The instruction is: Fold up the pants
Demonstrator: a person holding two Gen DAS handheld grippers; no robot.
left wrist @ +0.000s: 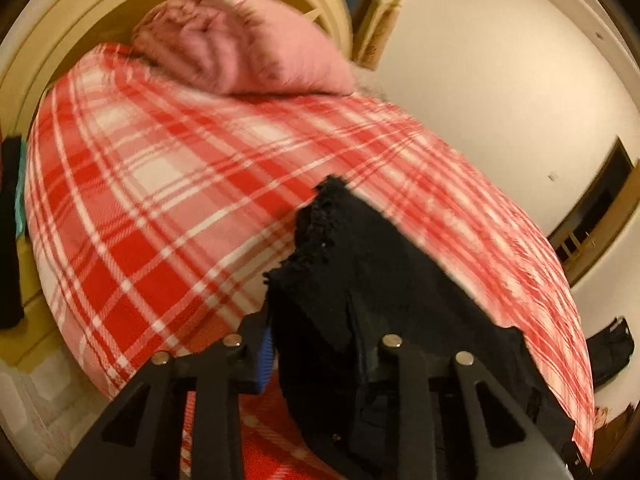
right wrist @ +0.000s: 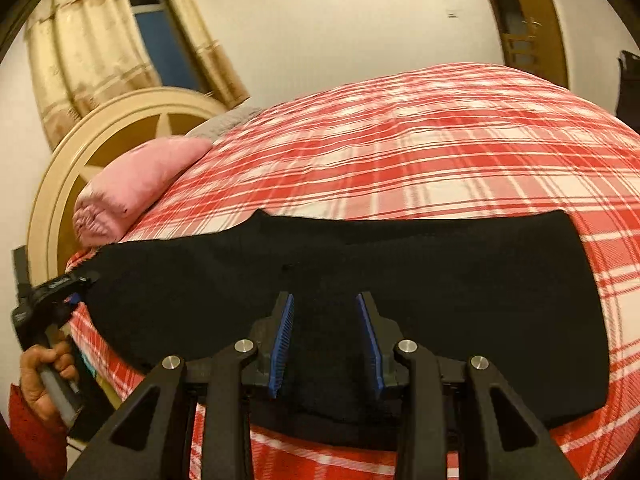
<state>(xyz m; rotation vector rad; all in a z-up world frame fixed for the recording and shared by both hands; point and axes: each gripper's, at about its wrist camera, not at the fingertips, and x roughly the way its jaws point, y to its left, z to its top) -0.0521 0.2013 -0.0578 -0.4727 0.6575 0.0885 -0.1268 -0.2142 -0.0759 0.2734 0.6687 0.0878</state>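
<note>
Black pants (right wrist: 420, 272) lie stretched across the near edge of a red-and-white plaid bedspread (right wrist: 440, 140). My right gripper (right wrist: 326, 304) is at the middle of their near side, its blue pads (right wrist: 282, 340) closed on a bunch of the black cloth. At the far left of the right wrist view, my left gripper (right wrist: 82, 284), held by a hand (right wrist: 44, 368), pinches the pants' left end. In the left wrist view the pants (left wrist: 360, 260) rise off the bedspread (left wrist: 160, 200) with a frayed edge. They drape over and hide one finger of the left gripper (left wrist: 312, 320), which is shut on them.
A pink pillow (left wrist: 240, 48) rests against the round cream headboard (left wrist: 80, 12) at the bed's far end. Curtains (right wrist: 92, 40) and a wooden door (right wrist: 528, 20) line the wall behind. Dark clothes (left wrist: 10, 232) hang at the left, and a dark bag (left wrist: 612, 352) lies beyond the bed.
</note>
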